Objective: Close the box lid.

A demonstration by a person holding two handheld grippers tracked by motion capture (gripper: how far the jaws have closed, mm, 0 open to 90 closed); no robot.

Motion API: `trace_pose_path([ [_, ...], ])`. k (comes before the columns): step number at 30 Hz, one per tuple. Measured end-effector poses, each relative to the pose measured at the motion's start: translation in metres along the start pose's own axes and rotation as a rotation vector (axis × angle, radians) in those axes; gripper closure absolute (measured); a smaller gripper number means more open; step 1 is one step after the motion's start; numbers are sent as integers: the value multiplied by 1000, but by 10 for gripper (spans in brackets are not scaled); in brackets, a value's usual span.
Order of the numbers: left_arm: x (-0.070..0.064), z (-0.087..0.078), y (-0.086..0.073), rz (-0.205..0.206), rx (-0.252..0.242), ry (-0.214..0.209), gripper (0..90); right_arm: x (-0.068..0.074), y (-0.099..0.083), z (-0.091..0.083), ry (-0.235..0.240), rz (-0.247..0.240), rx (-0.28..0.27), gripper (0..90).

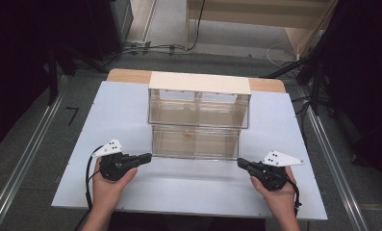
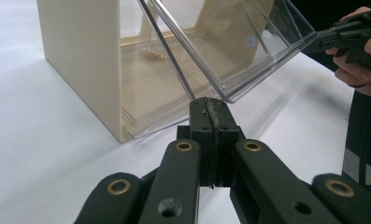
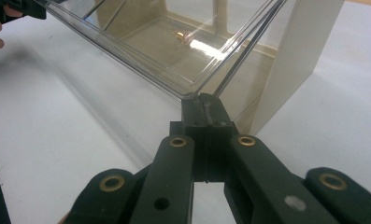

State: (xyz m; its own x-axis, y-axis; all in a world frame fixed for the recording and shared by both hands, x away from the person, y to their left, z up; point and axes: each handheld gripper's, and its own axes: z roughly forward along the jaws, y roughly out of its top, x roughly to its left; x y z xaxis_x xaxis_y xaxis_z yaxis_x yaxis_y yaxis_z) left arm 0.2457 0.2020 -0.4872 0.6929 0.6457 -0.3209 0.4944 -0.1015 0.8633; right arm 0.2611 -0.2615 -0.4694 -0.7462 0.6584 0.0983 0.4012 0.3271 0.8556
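A cream cabinet (image 1: 199,83) with clear plastic drawers stands at the middle of the table. Its lower drawer (image 1: 196,143) is tilted forward, and a small tan object (image 1: 188,134) lies inside it. My left gripper (image 1: 147,156) is shut, with its tip against the drawer's front left corner (image 2: 220,93). My right gripper (image 1: 240,162) is shut too, its tip at the front right corner (image 3: 192,91). In the left gripper view the jaws (image 2: 212,105) are pressed flat together under the clear edge. The right gripper view shows the same for its jaws (image 3: 205,100). Nothing is between either pair.
The cabinet stands on a white table sheet (image 1: 131,115), with a wooden strip (image 1: 128,75) behind it. Metal rails (image 1: 30,154) run along both sides on the floor. Cables (image 1: 145,48) lie on the floor beyond the table. Bare table lies in front of the drawer.
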Motion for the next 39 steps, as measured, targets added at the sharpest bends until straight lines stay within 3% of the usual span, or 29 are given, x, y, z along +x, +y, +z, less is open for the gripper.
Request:
trace_pose_path([
  [7, 1, -1, -6, -13, 4, 0, 900, -3, -8, -2, -13, 17, 13, 875],
  [10, 0, -4, -8, 1, -3, -1, 900, -5, -9, -4, -16, 25, 6, 875],
  [15, 2, -9, -12, 0, -13, 24, 887, -8, -14, -9, -37, 44, 2, 867],
  [17, 3, -13, -14, -5, -22, 38, 816, -10, -16, -12, -47, 49, -6, 824],
  [23, 4, -23, -14, 36, -33, 76, 712, -17, -20, -22, -90, 71, -38, 700],
  [29, 8, -34, -13, 51, -59, 113, 579, -26, -21, -32, -126, 90, -67, 571],
  [34, 12, -42, -13, 81, -51, 118, 539, -33, -23, -38, -142, 111, -80, 485],
  [39, 17, -49, -14, 71, -64, 116, 450, -41, -26, -44, -165, 131, -82, 418],
])
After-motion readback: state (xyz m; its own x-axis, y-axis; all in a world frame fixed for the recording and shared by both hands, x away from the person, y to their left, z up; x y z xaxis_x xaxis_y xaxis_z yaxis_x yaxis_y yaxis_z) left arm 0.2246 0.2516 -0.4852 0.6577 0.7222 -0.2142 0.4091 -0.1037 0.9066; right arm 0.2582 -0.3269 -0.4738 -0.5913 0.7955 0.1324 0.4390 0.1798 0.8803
